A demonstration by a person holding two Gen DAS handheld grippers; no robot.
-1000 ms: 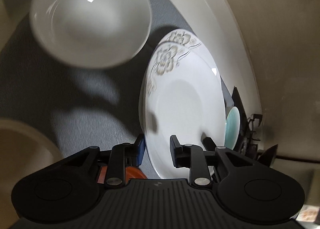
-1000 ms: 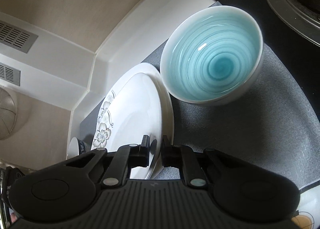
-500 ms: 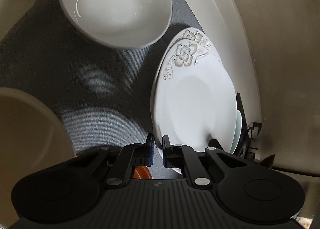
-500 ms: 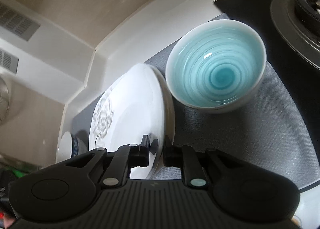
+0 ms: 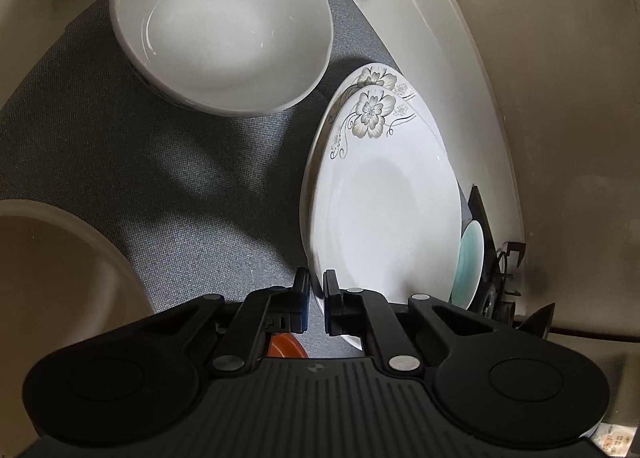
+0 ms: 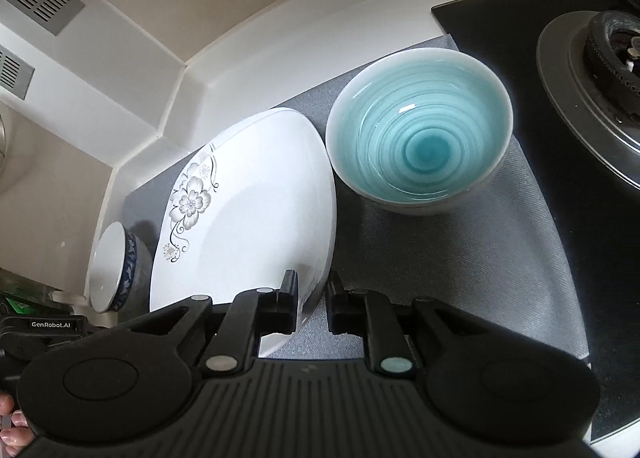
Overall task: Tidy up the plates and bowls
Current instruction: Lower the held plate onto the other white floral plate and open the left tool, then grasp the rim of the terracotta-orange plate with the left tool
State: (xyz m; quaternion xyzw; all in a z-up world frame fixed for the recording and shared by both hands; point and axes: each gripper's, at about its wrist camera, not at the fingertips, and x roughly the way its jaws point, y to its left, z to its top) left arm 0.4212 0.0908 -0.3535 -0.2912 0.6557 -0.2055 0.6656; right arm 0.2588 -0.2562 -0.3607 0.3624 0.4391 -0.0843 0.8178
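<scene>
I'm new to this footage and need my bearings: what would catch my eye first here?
The flowered plates, stacked in the middle of the grey mat, draw the eye first, with the left gripper and right gripper each straddling the rim from opposite sides. Next comes the teal bowl between the plates and the stove burner, then the big white bowl at the mat's other end.

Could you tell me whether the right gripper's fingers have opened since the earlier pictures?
Yes. The right gripper has its fingers spread wider, a gap now showing beside the rim of the white floral plate lying on the grey mat.
</scene>
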